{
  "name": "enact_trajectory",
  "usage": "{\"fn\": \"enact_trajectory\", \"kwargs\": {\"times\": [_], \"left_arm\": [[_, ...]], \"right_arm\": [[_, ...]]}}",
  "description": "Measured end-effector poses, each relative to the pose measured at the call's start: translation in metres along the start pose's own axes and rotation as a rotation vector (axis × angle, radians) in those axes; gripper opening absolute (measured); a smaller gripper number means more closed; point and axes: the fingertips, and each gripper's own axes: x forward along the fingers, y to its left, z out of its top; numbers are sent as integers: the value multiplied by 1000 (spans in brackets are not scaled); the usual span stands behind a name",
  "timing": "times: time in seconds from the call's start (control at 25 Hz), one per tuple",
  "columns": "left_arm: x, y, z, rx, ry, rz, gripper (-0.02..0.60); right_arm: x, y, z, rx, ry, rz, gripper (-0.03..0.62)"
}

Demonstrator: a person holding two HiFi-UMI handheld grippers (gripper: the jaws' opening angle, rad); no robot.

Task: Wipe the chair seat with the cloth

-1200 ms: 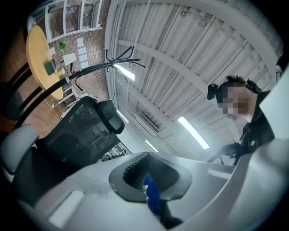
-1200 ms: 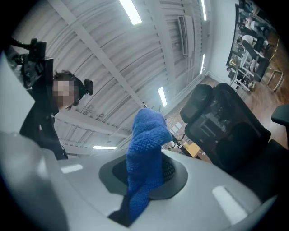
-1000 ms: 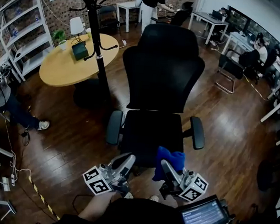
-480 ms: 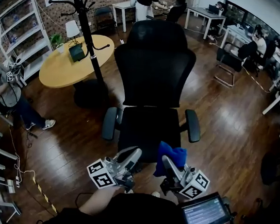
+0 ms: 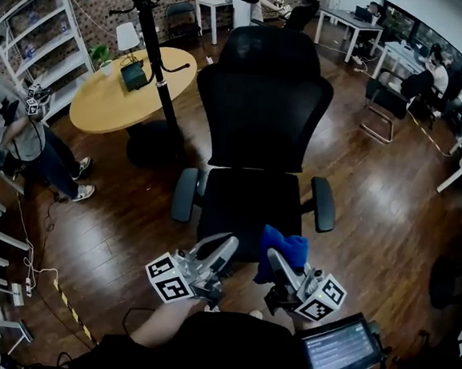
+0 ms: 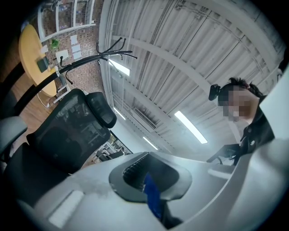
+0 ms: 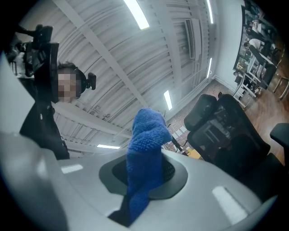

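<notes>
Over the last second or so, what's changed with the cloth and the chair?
Very little. The left gripper turned slightly, so the chair slid left in its view. A bystander stepped further in. The right gripper stays shut on the cloth near the seat front; the left stays shut.

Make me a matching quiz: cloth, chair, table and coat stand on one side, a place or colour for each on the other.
1. cloth
2. chair
3. table
4. coat stand

A. black, straight ahead of both grippers
B. clamped in the right gripper
C. round, yellow top
D. thin dark pole between table and chair

Pairs: 1-B, 2-A, 3-C, 4-D
</notes>
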Motion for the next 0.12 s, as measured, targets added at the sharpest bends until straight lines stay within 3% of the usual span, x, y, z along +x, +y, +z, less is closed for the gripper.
{"fn": "enact_trajectory", "kwargs": {"times": [0.12], "left_arm": [[-6, 6, 5, 9, -11, -1, -6]], "right_arm": [[8, -1, -7, -3, 6, 7, 48]]}}
